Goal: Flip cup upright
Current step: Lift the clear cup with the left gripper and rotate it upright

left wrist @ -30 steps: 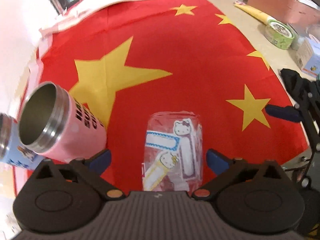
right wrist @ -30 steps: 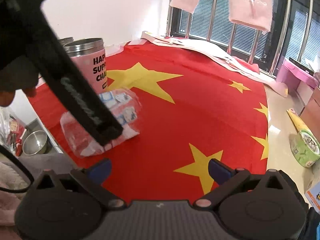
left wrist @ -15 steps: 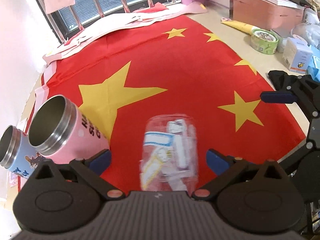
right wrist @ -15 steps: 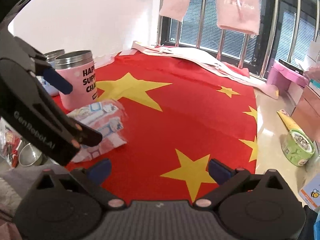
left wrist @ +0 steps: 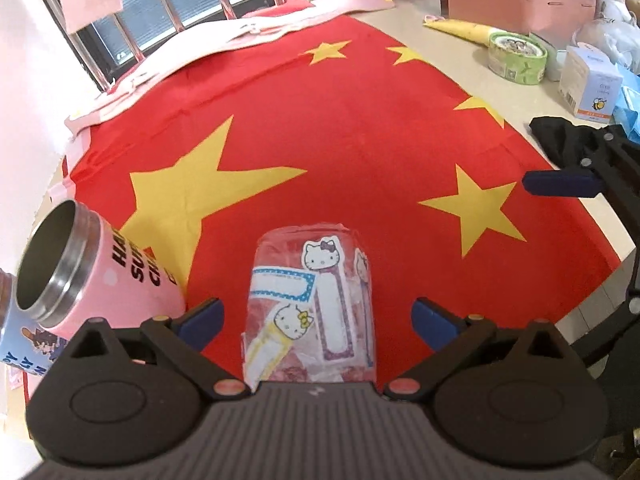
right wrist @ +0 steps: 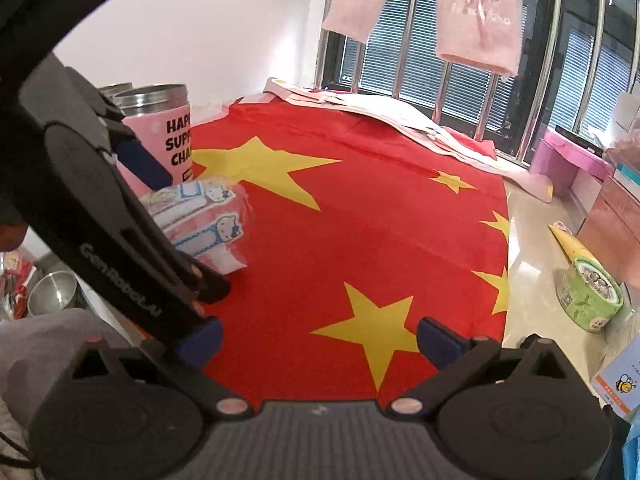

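A clear plastic cup (left wrist: 310,304) with Hello Kitty stickers lies on its side on the red flag cloth (left wrist: 360,140), its base pointing away from me. My left gripper (left wrist: 316,318) is open, one blue fingertip on each side of the cup, not touching it. The cup also shows in the right wrist view (right wrist: 200,220), partly hidden by the left gripper's black body (right wrist: 100,216). My right gripper (right wrist: 318,342) is open and empty above the cloth's near edge; one of its blue fingers (left wrist: 560,184) shows in the left wrist view.
A pink steel tumbler (left wrist: 96,272) stands just left of the cup, with a blue one (left wrist: 20,344) behind it. A green tape roll (right wrist: 588,296), a yellow cone (left wrist: 460,30) and small boxes (left wrist: 588,80) lie on the bare table at the right. Window bars (right wrist: 440,60) stand at the back.
The left gripper has tilted and moved closer to the cup, which now sits deeper between its fingers. The right gripper has shifted slightly.
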Motion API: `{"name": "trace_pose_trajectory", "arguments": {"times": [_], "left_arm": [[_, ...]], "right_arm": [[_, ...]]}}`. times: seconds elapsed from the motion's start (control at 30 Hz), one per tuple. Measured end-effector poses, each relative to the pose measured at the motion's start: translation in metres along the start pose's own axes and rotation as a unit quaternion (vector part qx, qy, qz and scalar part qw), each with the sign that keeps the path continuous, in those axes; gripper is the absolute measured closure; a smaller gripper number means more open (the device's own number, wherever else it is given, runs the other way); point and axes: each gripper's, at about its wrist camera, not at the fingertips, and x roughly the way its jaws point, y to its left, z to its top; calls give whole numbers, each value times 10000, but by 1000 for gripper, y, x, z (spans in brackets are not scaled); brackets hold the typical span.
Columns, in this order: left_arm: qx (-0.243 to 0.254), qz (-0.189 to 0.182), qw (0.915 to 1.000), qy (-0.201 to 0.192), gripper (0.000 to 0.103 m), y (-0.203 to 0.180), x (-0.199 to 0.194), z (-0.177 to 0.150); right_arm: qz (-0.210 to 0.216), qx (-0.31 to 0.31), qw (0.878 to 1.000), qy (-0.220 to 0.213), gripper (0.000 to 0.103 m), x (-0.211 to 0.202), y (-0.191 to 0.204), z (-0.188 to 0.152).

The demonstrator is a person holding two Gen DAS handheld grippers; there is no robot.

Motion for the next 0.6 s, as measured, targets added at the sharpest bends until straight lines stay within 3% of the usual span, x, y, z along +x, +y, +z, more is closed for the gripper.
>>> {"name": "trace_pose_trajectory", "arguments": {"times": [0.07,0.13,0.27,0.43,0.6], "left_arm": [[-22,-25,9999,121,9,0,6,3],[-57,-51,9995,297,34,0,14,5],[-350,-298,9989,78,39,12,7,4],[-545,-317,9950,-774,39,22,-23,-6],[-787,-297,9743,-2089,39,27,-41,-14]], "right_arm": [[-20,-14,10000,31,0,0,1,0],[-32,-30,10000,62,0,0,2,0],[-107,-30,9999,78,0,-3,4,1],[-215,161,9996,-80,0,-7,-1,4],[-347,600,9966,-449,0,-12,-13,11]]}}
